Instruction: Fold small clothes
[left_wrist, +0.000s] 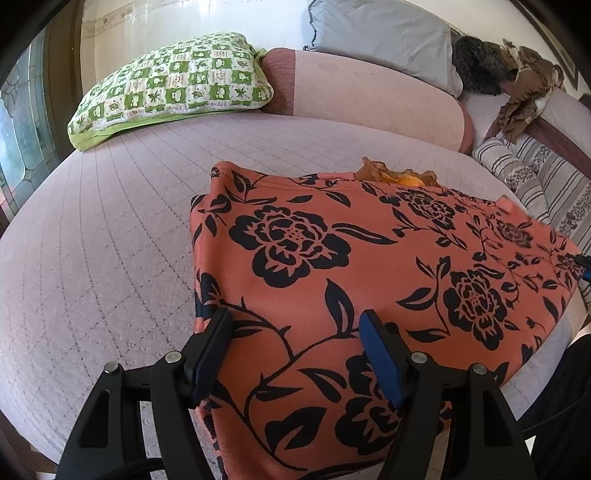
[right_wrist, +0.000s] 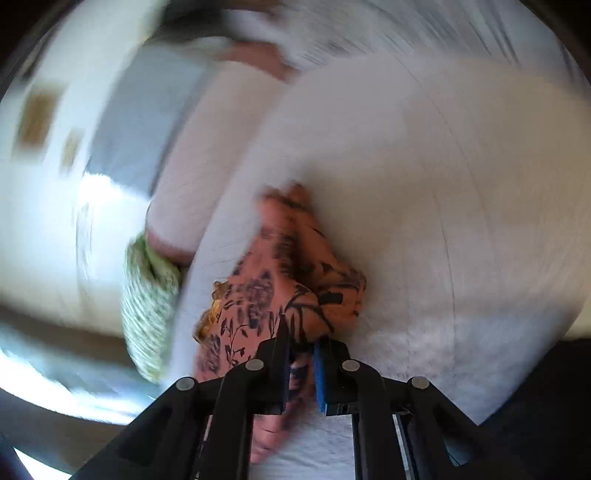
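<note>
Orange-red garment (left_wrist: 369, 266), smooth knit with black rose-and-leaf print, lies spread flat on the near right of the bed (left_wrist: 110, 240). A bit of orange lacy fabric (left_wrist: 402, 176) pokes out at its far edge. Left gripper (left_wrist: 295, 332) sits over the near hem, jaws apart, nothing pinched. Right gripper (right_wrist: 301, 354), view heavily blurred, is clamped together on a bunched fold of the same garment (right_wrist: 288, 280). Bed cover is pale pink, quilted in a grid. Far left: green-and-white checked pillow (left_wrist: 173, 81); far: grey pillow (left_wrist: 384, 40).

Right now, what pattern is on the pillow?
Green-and-white checks with little leaf prints on the pillow, clearest in the left wrist view.
</note>
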